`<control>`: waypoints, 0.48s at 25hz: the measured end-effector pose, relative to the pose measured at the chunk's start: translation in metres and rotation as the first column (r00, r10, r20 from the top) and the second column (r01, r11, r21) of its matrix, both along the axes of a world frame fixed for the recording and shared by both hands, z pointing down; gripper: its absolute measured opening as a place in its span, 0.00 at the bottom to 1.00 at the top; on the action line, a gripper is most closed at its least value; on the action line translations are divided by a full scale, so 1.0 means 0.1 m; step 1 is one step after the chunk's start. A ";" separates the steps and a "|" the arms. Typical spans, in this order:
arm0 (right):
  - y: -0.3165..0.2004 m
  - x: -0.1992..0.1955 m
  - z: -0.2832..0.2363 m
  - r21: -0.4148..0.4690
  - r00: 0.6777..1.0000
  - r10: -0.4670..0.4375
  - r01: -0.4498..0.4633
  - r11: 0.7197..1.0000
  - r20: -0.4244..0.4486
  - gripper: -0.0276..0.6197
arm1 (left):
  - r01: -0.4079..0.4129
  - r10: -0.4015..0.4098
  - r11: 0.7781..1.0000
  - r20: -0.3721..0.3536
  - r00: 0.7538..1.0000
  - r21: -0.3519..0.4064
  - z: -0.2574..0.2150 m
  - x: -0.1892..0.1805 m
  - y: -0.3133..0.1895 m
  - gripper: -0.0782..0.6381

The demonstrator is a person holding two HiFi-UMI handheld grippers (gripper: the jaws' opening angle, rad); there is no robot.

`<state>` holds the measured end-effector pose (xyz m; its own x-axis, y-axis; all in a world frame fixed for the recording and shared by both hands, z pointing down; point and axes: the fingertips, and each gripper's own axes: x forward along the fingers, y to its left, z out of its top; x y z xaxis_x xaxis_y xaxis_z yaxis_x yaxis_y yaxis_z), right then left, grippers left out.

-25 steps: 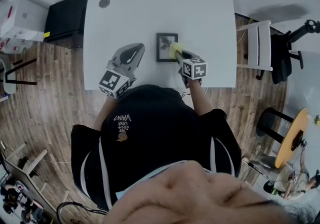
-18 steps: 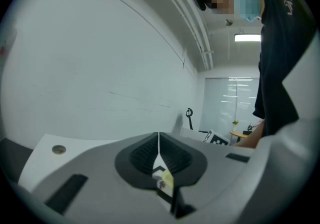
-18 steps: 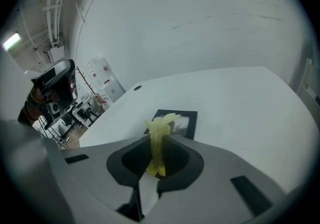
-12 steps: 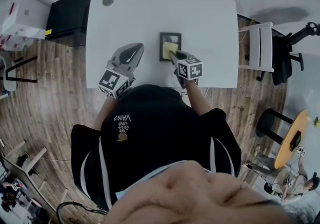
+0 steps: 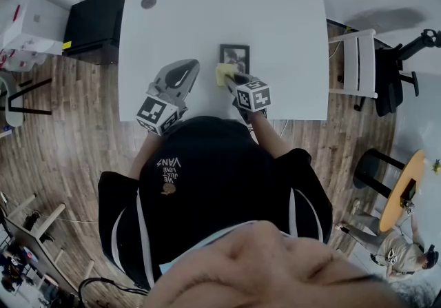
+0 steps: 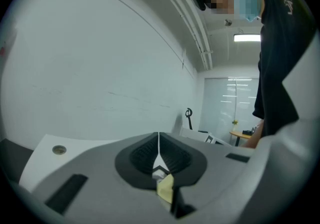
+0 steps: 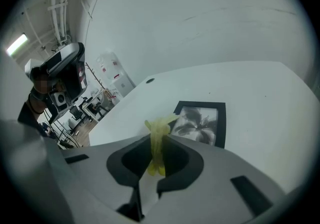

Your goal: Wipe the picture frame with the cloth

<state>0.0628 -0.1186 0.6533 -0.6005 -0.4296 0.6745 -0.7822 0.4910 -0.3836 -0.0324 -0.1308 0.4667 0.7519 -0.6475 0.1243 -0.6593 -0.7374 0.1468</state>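
The picture frame [image 5: 235, 56] lies flat on the white table [image 5: 282, 21], about midway across it and nearer the person's edge than the far one. It has a black rim around a grey flower print, which reads clearly in the right gripper view [image 7: 201, 122]. The yellow cloth [image 5: 224, 73] sits at the frame's near left corner. Seen from the head view, most of it is over bare table just beside the rim; whether it presses on the frame I cannot tell.

The right tongs [image 5: 231, 78] are clenched on the cloth. In the right gripper view the bunched yellow fabric [image 7: 159, 127] stands pinched between the two dark pads, and its top curls over toward the frame's corner. The right tongs [image 7: 158, 154] point across the table toward the frame.

The left tongs [image 5: 186, 69] rest over the table's near edge, to the left of the frame and apart from it. Their jaws are pressed together with nothing between them [image 6: 158, 152], and only a sliver of yellow shows through the gap lower down.

Farther out, a small round grommet [image 5: 148, 2] sits in the table's far left corner. A black cabinet [image 5: 93, 24] stands beside the table on the left, a white chair [image 5: 358, 62] on the right, and the floor [image 5: 76, 155] is wood planks.
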 end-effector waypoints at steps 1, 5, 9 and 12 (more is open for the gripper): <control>0.01 0.01 0.02 -0.004 1.000 -0.002 0.002 1.000 -0.004 0.11 | -0.002 0.002 1.000 0.000 1.000 0.000 0.00 0.01 0.00 0.13; 0.03 0.06 0.08 -0.013 1.000 -0.003 0.002 1.000 -0.024 0.11 | -0.004 0.004 1.000 0.003 1.000 -0.003 0.01 0.03 0.01 0.13; 0.05 0.15 0.14 -0.023 0.999 0.008 -0.009 1.000 -0.039 0.11 | -0.010 0.010 1.000 0.002 1.000 0.002 0.01 0.06 0.01 0.13; 0.07 0.23 0.15 -0.025 0.999 0.019 -0.020 0.999 -0.048 0.11 | -0.019 0.019 1.000 0.002 1.000 -0.002 0.03 0.11 0.02 0.13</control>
<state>0.0859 -0.1120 0.6687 -0.5585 -0.4233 0.7134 -0.8095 0.4657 -0.3575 -0.0217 -0.1288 0.4692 0.7641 -0.6325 0.1268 -0.6451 -0.7499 0.1469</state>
